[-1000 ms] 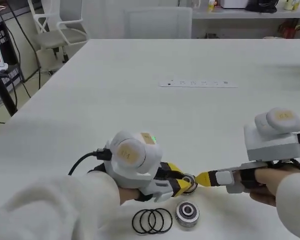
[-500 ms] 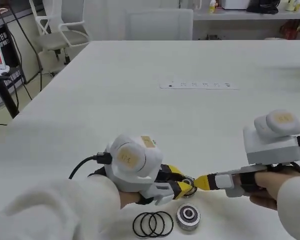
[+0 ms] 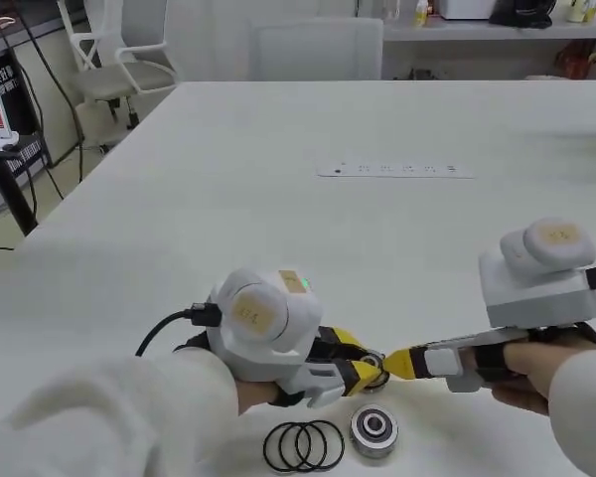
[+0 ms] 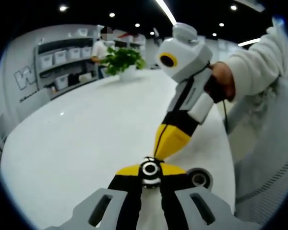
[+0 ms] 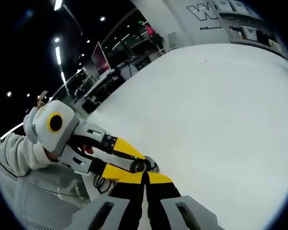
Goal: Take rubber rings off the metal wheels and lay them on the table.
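The left gripper lies low over the table, aimed to the right, in a hand with a white sleeve. Its jaws are clamped on a metal wheel, held just above the surface. The right gripper comes in from the opposite side. Its jaws are pressed together and its tips meet the wheel's rim; whether they pinch a ring cannot be told. Just in front lie a cluster of overlapping black rubber rings and, beside it, a second wheel.
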`<control>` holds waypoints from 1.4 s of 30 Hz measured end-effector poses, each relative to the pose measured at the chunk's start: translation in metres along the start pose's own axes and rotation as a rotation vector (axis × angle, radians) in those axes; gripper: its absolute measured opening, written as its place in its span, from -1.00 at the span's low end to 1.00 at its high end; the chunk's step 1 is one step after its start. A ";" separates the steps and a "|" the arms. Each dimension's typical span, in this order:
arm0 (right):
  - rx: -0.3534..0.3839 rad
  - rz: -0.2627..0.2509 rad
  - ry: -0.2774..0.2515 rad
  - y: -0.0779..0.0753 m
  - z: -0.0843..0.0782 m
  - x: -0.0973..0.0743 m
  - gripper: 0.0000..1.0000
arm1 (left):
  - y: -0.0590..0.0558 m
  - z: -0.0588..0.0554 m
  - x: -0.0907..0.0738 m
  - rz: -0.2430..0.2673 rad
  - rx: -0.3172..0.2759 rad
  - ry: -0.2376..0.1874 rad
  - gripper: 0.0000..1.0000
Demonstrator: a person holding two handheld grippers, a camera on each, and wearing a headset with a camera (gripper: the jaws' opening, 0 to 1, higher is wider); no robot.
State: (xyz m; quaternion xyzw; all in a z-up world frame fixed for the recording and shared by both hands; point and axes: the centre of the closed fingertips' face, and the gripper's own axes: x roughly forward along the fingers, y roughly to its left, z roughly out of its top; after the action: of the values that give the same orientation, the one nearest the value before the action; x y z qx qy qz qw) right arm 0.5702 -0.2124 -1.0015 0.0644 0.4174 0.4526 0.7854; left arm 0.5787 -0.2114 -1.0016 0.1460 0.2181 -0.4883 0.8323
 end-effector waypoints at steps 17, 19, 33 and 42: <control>-0.001 0.015 -0.009 0.004 0.002 -0.001 -1.00 | 0.000 0.000 0.000 -0.001 0.002 -0.001 -0.71; -0.001 0.017 -0.010 0.004 0.003 -0.001 -1.00 | 0.000 0.000 0.000 -0.001 0.002 -0.001 -0.71; 0.004 0.038 -0.020 0.007 0.005 0.000 -1.00 | 0.000 0.000 0.000 -0.002 0.001 -0.002 -0.71; 0.006 0.046 -0.021 0.008 0.006 0.000 -1.00 | 0.000 0.000 0.000 -0.002 0.003 -0.003 -0.71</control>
State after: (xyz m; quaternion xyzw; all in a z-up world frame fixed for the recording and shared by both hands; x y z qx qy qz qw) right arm 0.5691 -0.2061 -0.9941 0.0809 0.4089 0.4686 0.7788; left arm 0.5788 -0.2113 -1.0014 0.1462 0.2162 -0.4898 0.8318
